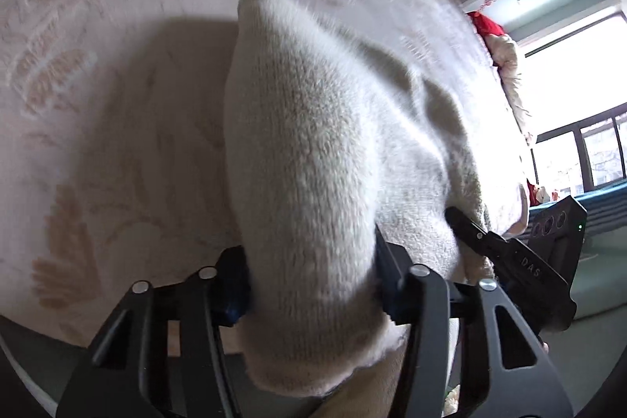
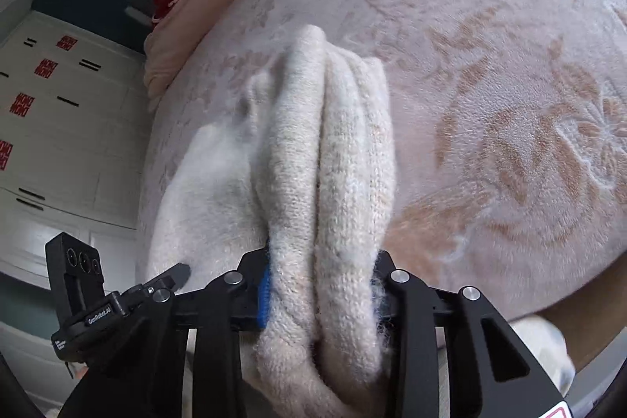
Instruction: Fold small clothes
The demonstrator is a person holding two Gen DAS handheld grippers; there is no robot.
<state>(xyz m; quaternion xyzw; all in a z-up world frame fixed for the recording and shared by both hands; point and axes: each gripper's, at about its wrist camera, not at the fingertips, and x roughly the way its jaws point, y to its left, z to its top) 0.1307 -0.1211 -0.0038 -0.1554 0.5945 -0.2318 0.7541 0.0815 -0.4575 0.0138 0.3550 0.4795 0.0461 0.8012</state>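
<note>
Cream knit garment (image 1: 313, 151), fuzzy and thick, filled the near field of both wrist views, bunched between the jaws of each tool.

Left tool (image 1: 309, 285): jaws closed on one gathered end of the garment, pads pressing into the knit on both sides.

Right tool (image 2: 319, 294): jaws closed on the other end, where the knit showed as several stacked folds; fibres caught at the right-hand pad.

Location of garment: raised at the gripped ends, its far part draped onto the bed (image 2: 509, 104), which carried a pale pink floral cover.

Step in hand, as judged: a fold being carried over, both ends held.

Next move, as judged: lay the held ends down evenly on the bed, edges matched, then release both together.
</note>
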